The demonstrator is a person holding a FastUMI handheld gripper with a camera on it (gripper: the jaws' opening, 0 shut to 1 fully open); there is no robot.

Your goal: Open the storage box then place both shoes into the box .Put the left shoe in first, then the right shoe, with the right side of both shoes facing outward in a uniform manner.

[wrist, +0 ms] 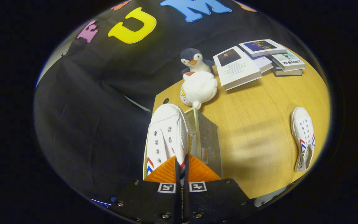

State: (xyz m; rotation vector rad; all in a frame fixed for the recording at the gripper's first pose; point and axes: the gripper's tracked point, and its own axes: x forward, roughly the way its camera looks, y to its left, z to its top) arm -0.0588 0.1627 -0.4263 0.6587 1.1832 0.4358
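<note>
The tool [181, 169] is gripping the white canvas shoe [166, 137] by its side edge, holding it just ahead over the open clear plastic storage box [208, 140], probably for lowering; the second white shoe [304, 138] is lying well apart on the desk [259, 124].

We see a wooden table [259, 124] ahead of the claw, lit warm and bright. A black cloth wall [89, 109] hangs behind it. Far beyond the claw sit a toy penguin [197, 81] and some books [256, 60].
</note>
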